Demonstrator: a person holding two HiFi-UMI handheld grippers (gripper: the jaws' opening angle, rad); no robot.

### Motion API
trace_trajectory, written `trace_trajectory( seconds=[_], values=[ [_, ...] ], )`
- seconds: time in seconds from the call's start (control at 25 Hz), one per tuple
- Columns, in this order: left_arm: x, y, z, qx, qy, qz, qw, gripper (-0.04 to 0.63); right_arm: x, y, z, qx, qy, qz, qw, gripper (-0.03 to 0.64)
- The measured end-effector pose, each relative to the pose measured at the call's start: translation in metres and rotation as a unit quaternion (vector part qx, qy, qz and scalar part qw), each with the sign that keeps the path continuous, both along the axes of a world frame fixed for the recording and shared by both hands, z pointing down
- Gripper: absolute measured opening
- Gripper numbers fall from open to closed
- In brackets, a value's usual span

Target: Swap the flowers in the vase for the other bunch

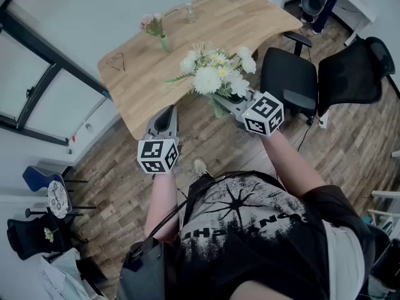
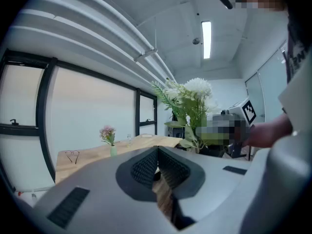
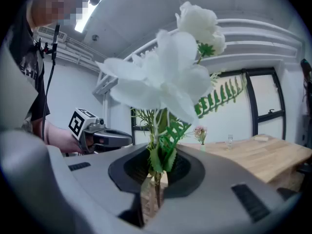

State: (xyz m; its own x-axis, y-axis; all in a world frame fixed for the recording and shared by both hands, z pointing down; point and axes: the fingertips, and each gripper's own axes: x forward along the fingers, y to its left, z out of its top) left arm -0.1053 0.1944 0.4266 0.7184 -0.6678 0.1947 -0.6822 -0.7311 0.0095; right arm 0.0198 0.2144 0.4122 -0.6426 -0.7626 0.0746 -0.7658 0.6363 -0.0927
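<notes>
Holding the white bunch point(image 1: 215, 74) by its green stems, our right gripper point(image 3: 158, 165) has its jaws pinched on them low down, and the blooms stand upright above the pads. In the head view the bunch hangs over the near edge of the table point(image 1: 262, 27), at about one o'clock from our left gripper point(image 1: 167, 109).

Our left gripper is pressed together with nothing between its jaws; its own view shows the ribbed pads meeting. It sits at about eight o'clock from the bunch, just off the table's near corner.

We see the pale green vase point(image 1: 165, 43) standing upright on the table at about eleven o'clock from the white bunch, well apart from both grippers. The pink flowers point(image 1: 151, 22) are in it.

A pair of glasses point(image 1: 115, 61) lies at about eight o'clock from the vase, near the table's left corner. A small clear bottle point(image 1: 189, 11) stands at about one o'clock from the vase. Two black office chairs point(image 1: 289, 77) stand at three o'clock from the bunch, beside the table.
</notes>
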Motion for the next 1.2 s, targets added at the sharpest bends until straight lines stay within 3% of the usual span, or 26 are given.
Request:
trace_trajectory(
  seconds=[1.2],
  values=[
    [0.023, -0.002, 0.009, -0.006, -0.008, 0.004, 0.9999, 0.015, 0.022, 0.004, 0.003, 0.003, -0.014, 0.010, 1.000, 0.058]
  ],
)
